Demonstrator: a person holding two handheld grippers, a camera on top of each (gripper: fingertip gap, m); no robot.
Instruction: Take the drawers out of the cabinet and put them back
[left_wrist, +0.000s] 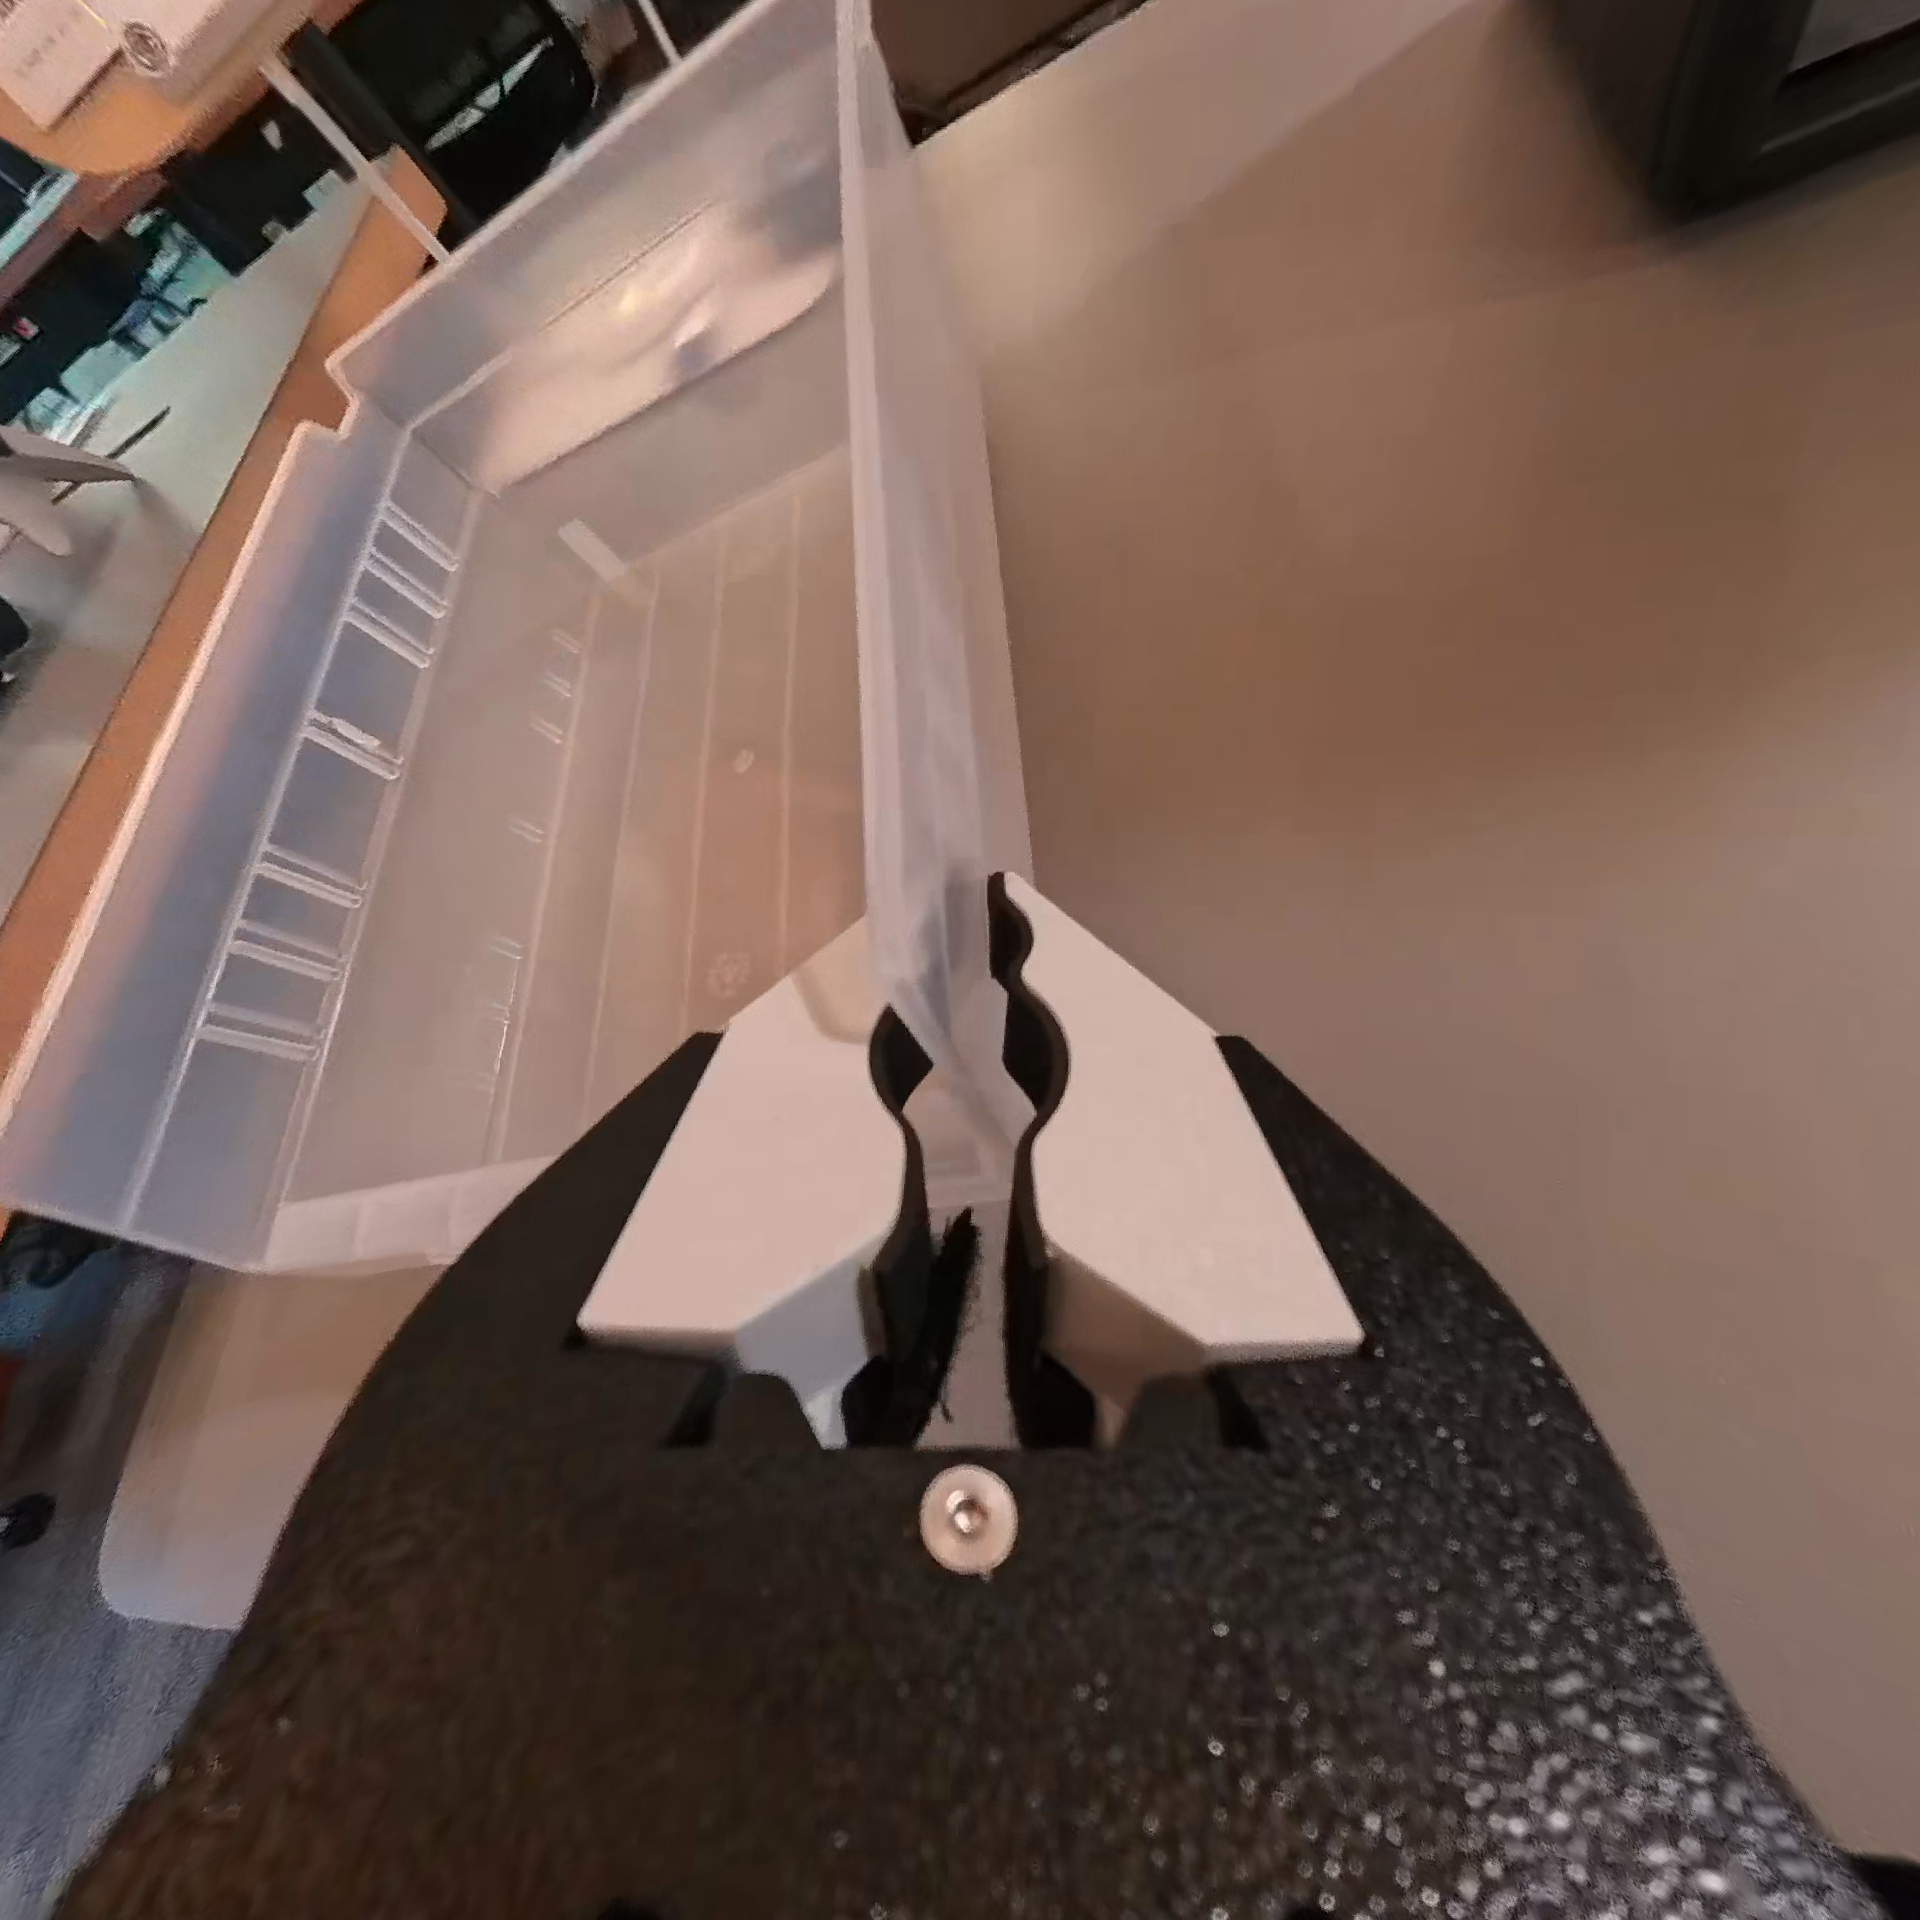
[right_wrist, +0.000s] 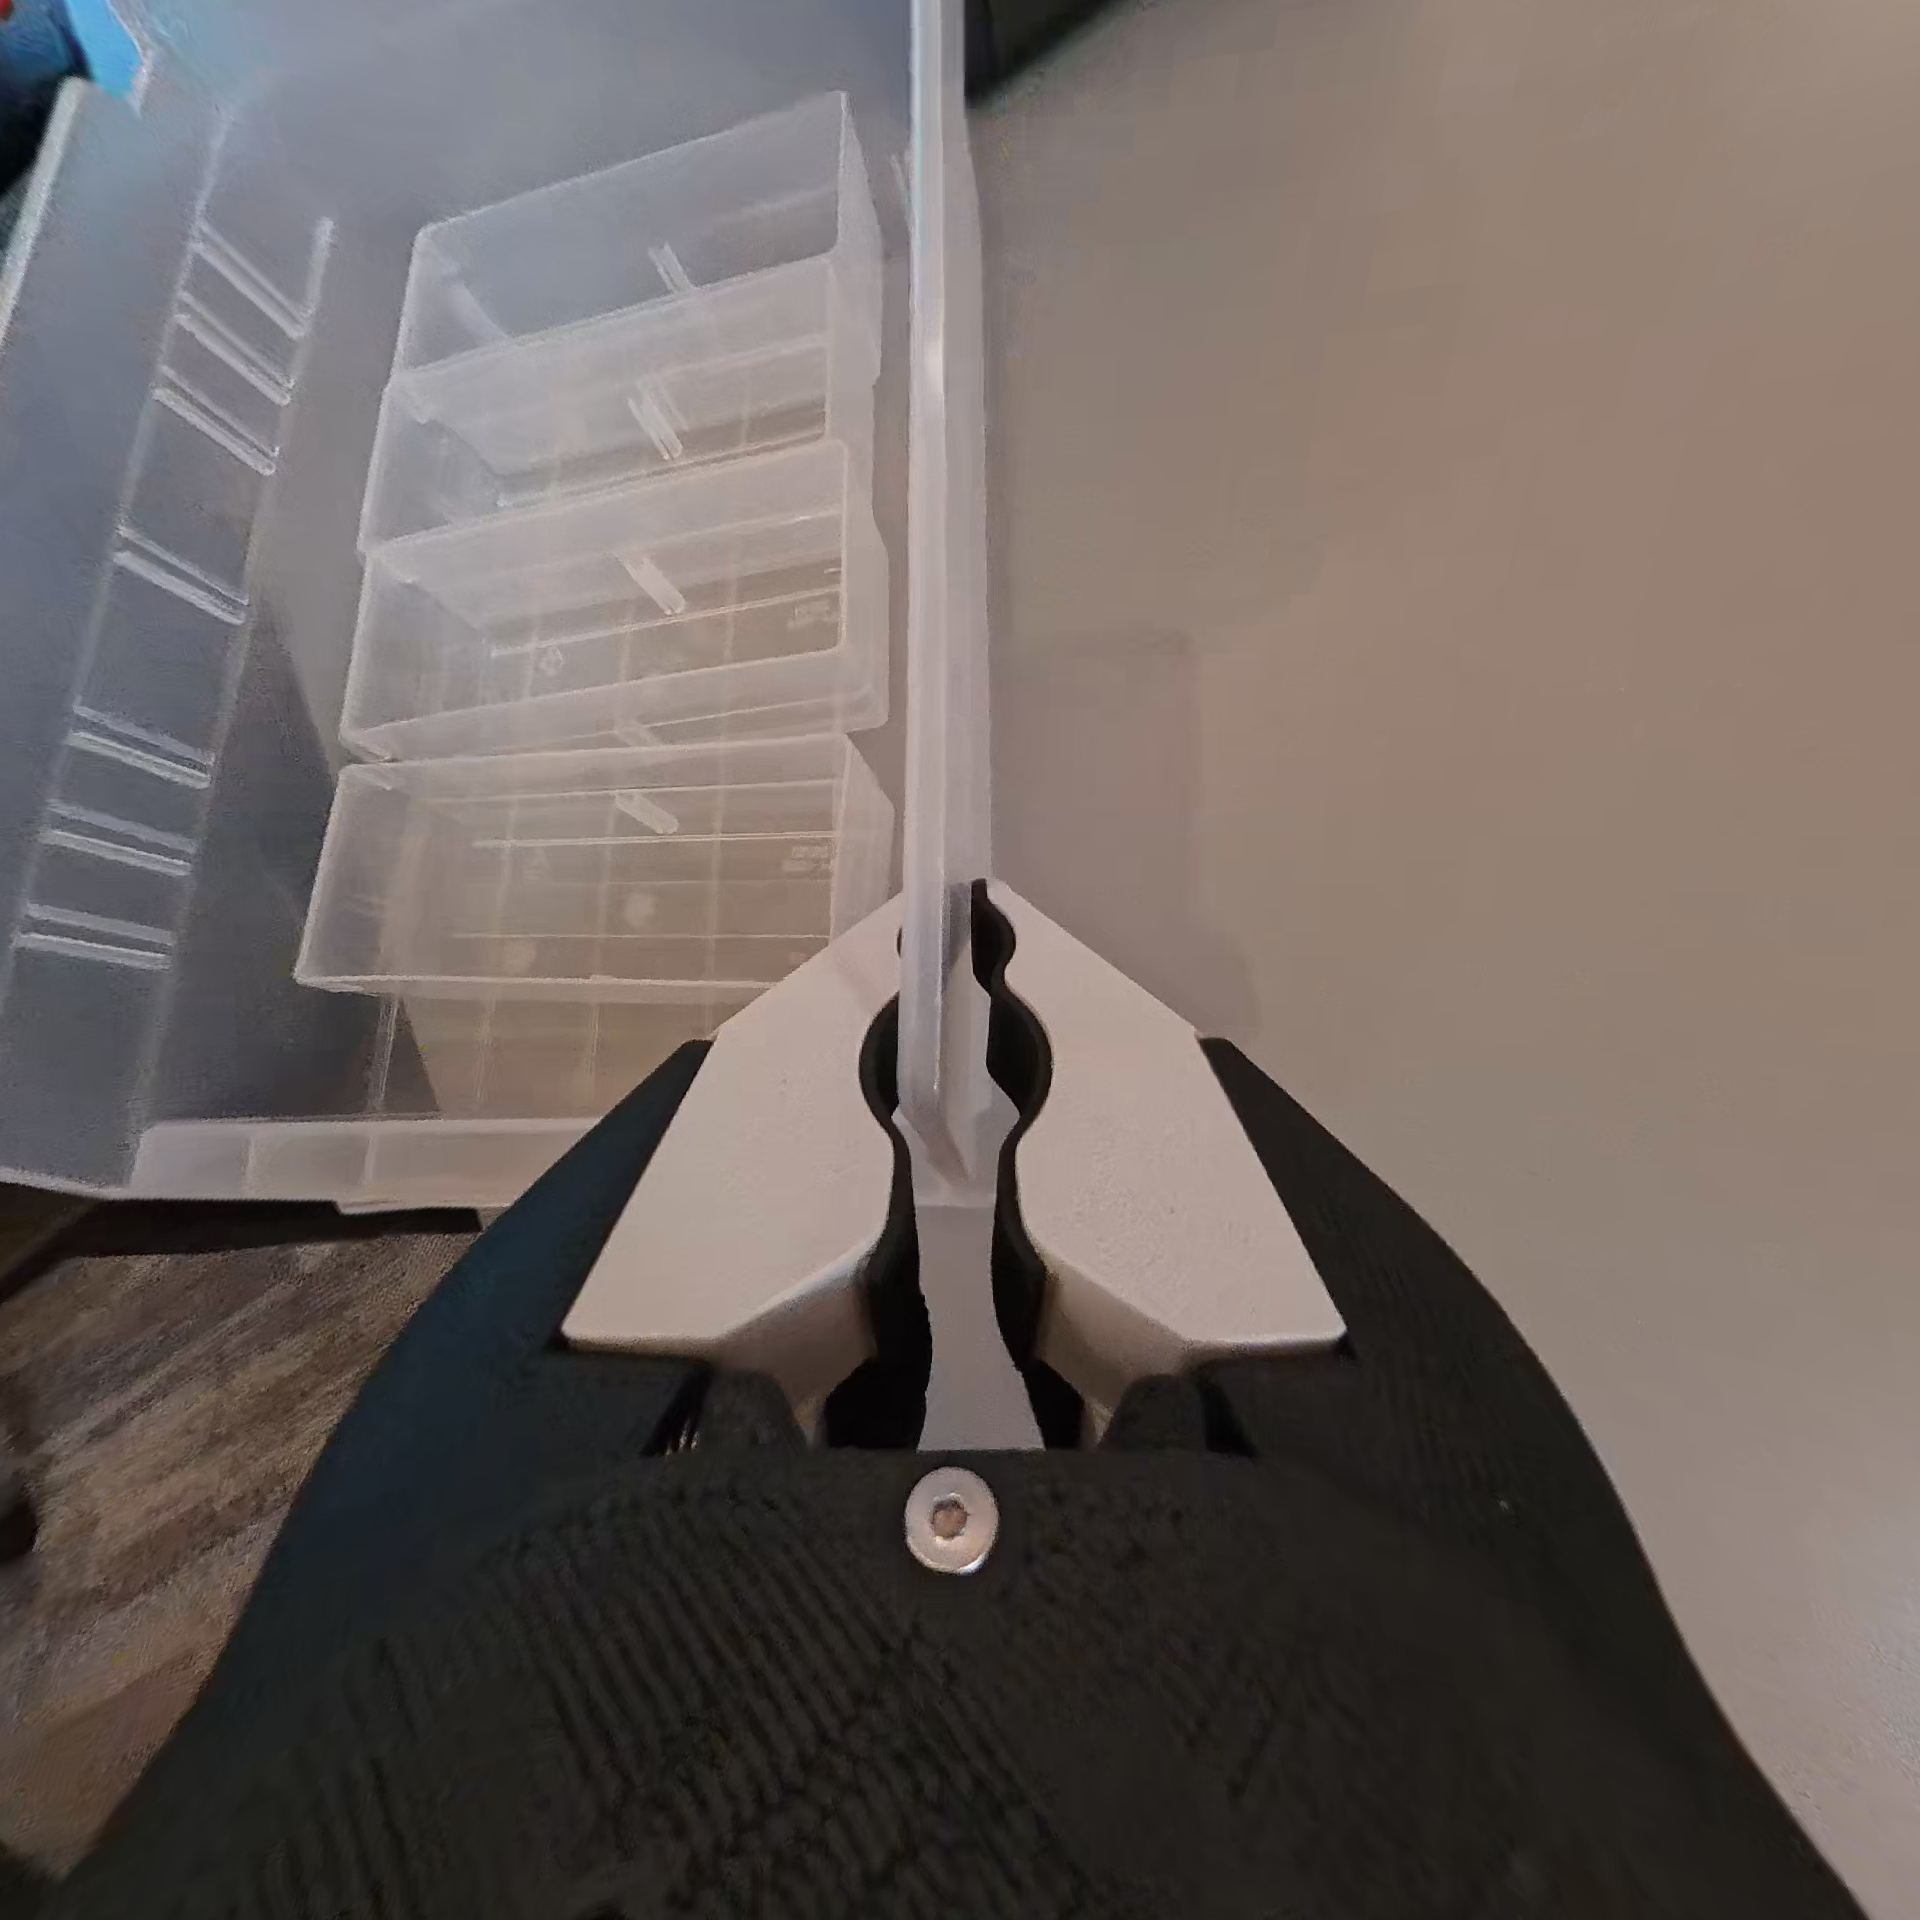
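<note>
My left gripper (left_wrist: 951, 966) is shut on the upright side wall (left_wrist: 914, 623) of a large, empty translucent plastic drawer (left_wrist: 623, 779), whose inside opens to the left. My right gripper (right_wrist: 951, 935) is shut on a thin translucent drawer wall (right_wrist: 945, 520) that runs straight ahead. To its left a ribbed translucent wall (right_wrist: 156, 623) shows, along with a stack of several small clear drawers (right_wrist: 623, 623). I cannot tell whether these sit inside the drawer or behind it. I cannot tell whether both grippers hold the same drawer. Neither view shows the other gripper clearly.
A beige table surface (left_wrist: 1455, 727) fills the right of both views (right_wrist: 1455, 727). A dark box-like object (left_wrist: 1766, 94) stands at the far right. A wooden desk edge (left_wrist: 125, 665) runs at the left. Grey carpet floor (right_wrist: 156, 1403) lies below the table edge.
</note>
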